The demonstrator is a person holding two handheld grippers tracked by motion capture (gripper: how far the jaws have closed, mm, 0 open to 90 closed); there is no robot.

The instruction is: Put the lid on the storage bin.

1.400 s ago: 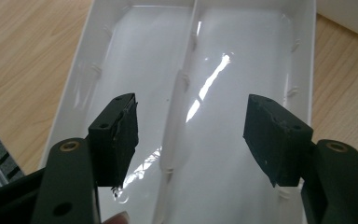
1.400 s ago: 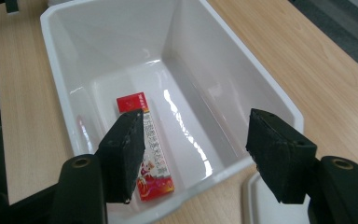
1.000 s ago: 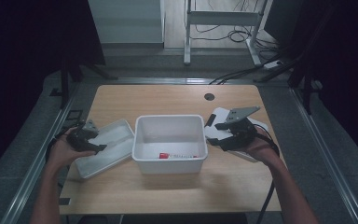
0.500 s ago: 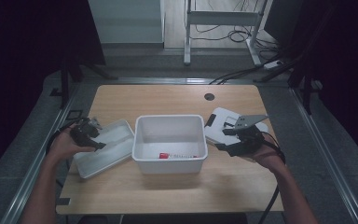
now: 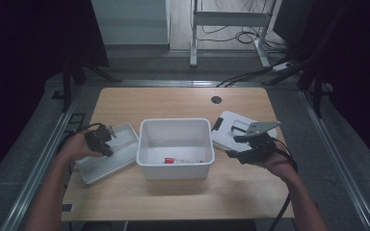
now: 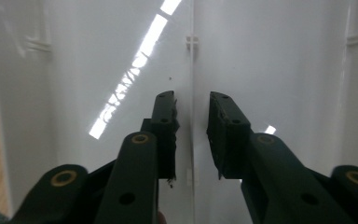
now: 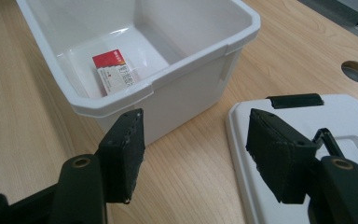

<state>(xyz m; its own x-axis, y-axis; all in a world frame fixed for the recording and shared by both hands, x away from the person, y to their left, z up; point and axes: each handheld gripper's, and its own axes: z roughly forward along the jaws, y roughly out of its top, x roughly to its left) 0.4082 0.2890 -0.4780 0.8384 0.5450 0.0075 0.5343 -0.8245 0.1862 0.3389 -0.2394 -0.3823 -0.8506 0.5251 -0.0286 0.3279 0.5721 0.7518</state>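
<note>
While flanking bin [image 5: 176,126] | left gripper [image 6: 192,128] fingers narrowly apart, empty | right gripper [image 7: 193,149] wide, empty

A bin [image 5: 176,144] sits mid-table [image 5: 173,103], a packet [image 5: 183,160] in it near the front wall. Left of the bin lies a tray [image 5: 120,149], touching it (or nearly). Right of the bin lies a lid [image 5: 233,127], a hole [image 5: 216,99] behind it.

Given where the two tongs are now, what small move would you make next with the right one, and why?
Probably ease the right tongs toward the white lid and close on its edge. The jaws stand open and empty at the lid's corner beside the open bin, which holds a small red-and-white packet.
</note>
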